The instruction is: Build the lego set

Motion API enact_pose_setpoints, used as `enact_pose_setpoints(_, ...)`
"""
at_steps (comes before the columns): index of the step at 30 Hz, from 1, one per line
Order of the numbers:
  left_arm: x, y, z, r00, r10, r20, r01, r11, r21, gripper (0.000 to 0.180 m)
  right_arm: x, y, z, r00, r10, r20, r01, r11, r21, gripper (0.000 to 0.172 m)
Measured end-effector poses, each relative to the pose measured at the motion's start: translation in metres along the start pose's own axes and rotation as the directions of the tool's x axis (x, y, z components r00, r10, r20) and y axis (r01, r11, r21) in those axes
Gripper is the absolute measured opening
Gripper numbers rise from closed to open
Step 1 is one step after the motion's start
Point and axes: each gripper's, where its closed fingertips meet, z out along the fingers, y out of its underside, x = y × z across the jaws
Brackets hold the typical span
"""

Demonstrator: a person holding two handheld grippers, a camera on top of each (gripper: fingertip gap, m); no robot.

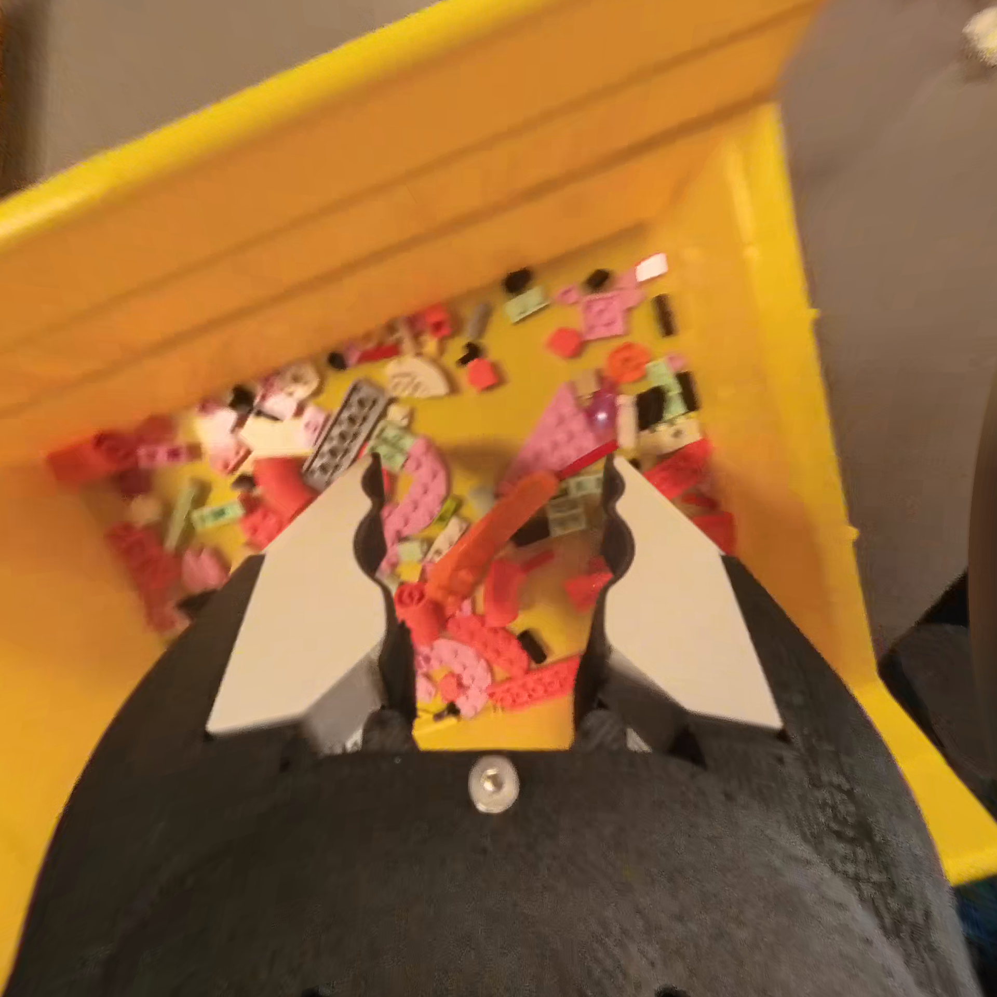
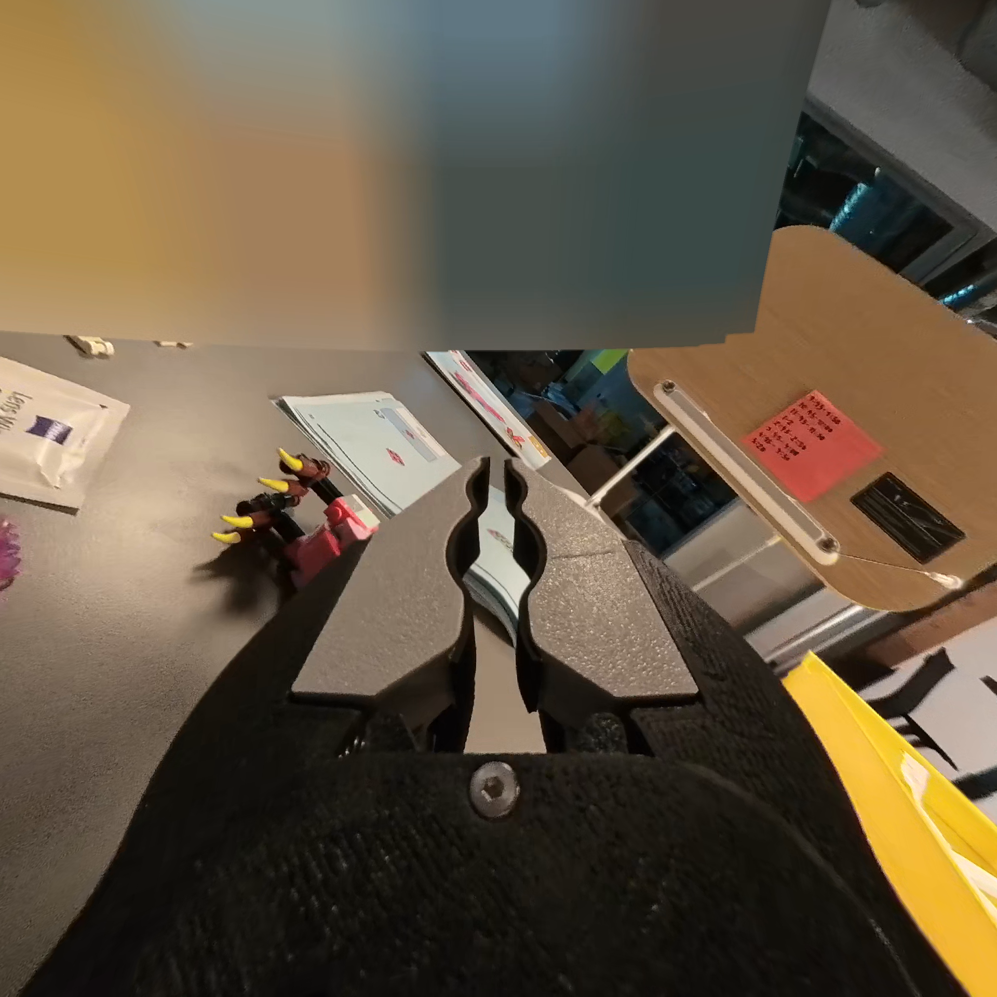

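My left gripper [image 1: 493, 461] is open wide above a yellow bin [image 1: 377, 178]. The bin holds several loose bricks in red, pink, white, mint and black. A long translucent orange piece [image 1: 502, 531] lies among them between my fingers, and neither pad touches it. A pink curved plate [image 1: 418, 485] lies by the left finger [image 1: 323, 539], and a pink wedge plate [image 1: 561, 431] lies near the right fingertip. The view is blurred. My right gripper [image 2: 496, 463] is shut with only a thin slit between the pads and nothing in it. It hovers above a grey table [image 2: 135, 620], next to a small red brick build with yellow claws [image 2: 286, 518].
An open instruction booklet [image 2: 372, 448] lies on the table beyond the right gripper. A white packet [image 2: 48, 431] lies at the far left. The yellow bin's rim [image 2: 890, 809] is at the lower right. A wooden board with a red note [image 2: 809, 448] stands at the right. The tips of one gripper are about 40 cm away from the tips of the other. My left tips are about 25 cm from the white packet [image 2: 48, 431], my right tips only 15 cm.
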Motion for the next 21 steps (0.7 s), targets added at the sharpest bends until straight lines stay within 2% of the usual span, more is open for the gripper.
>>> enact_pose_setpoints(5, 0.025, -0.016, 0.012, 0.980, 0.193, -0.044, -0.195, 0.980, -0.038, 0.081, 0.007, 0.011, 0.003, 0.999, -0.010, -0.046, 0.007, 0.998, -0.067, 0.002)
enact_pose_setpoints(8, 0.045, -0.030, 0.018, 0.949, 0.287, -0.131, -0.287, 0.958, 0.018, 0.063, 0.009, 0.015, 0.004, 0.998, -0.015, -0.058, 0.010, 0.996, -0.093, 0.002)
enact_pose_setpoints(11, 0.054, -0.037, 0.021, 0.908, 0.385, -0.166, -0.380, 0.923, 0.064, 0.046, 0.007, 0.018, 0.006, 0.998, -0.035, -0.054, 0.029, 0.993, -0.113, 0.002)
enact_pose_setpoints(13, 0.054, -0.037, 0.022, 0.893, 0.423, -0.154, -0.420, 0.906, 0.057, 0.039, 0.006, 0.019, 0.006, 0.998, -0.041, -0.051, 0.035, 0.992, -0.120, 0.002)
enact_pose_setpoints(16, 0.054, -0.028, 0.027, 0.890, 0.417, -0.182, -0.424, 0.906, 0.004, 0.042, 0.006, 0.020, 0.007, 0.998, -0.044, -0.049, 0.038, 0.991, -0.127, 0.002)
enact_pose_setpoints(17, 0.050, -0.024, 0.029, 0.895, 0.412, -0.172, -0.422, 0.906, -0.021, 0.041, 0.005, 0.021, 0.007, 0.998, -0.047, -0.047, 0.040, 0.991, -0.129, 0.002)
enact_pose_setpoints(19, 0.032, -0.022, 0.030, 0.914, 0.399, -0.075, -0.403, 0.913, -0.057, 0.027, 0.004, 0.021, 0.007, 0.998, -0.050, -0.042, 0.044, 0.990, -0.131, 0.002)
enact_pose_setpoints(21, 0.012, -0.018, 0.027, 0.924, 0.382, 0.017, -0.378, 0.920, -0.097, 0.028, 0.004, 0.021, 0.007, 0.998, -0.049, -0.042, 0.043, 0.990, -0.132, 0.002)
